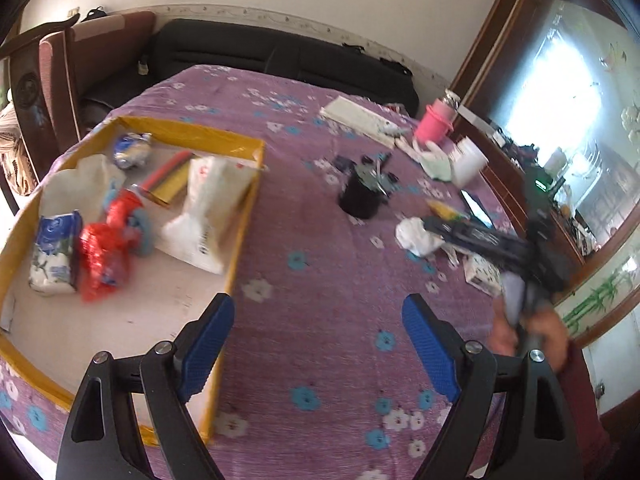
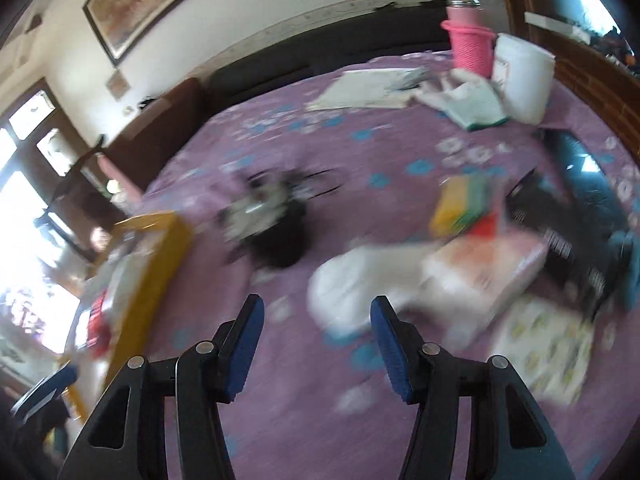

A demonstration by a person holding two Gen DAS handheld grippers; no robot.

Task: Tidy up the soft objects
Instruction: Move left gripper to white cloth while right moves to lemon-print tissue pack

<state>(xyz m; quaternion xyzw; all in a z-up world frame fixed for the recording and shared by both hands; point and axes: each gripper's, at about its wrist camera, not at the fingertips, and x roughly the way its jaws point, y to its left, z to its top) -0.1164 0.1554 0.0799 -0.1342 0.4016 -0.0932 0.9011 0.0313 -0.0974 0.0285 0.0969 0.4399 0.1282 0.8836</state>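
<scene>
A yellow-rimmed tray (image 1: 245, 216) lies on the left of the purple flowered table. It holds a blue tissue pack (image 1: 56, 256), a red plastic bag (image 1: 106, 252), a white plastic bag (image 1: 208, 216), a blue-white crumpled bag (image 1: 132, 151) and a red-yellow box (image 1: 170, 178). My left gripper (image 1: 318, 356) is open and empty above the tray's near right corner. My right gripper (image 2: 316, 340) is open and empty, just short of a white crumpled soft bag (image 2: 360, 280), which also shows in the left wrist view (image 1: 416, 236). The right wrist view is motion-blurred.
A black cup of tools (image 1: 364, 196) stands mid-table. A pink bottle (image 1: 434, 122), a white tub (image 1: 468, 162), white gloves (image 2: 468, 102) and papers (image 2: 360, 90) lie at the far side. Boxes (image 2: 480, 272), a yellow-green packet (image 2: 464, 204) and a phone (image 2: 588, 176) lie to the right.
</scene>
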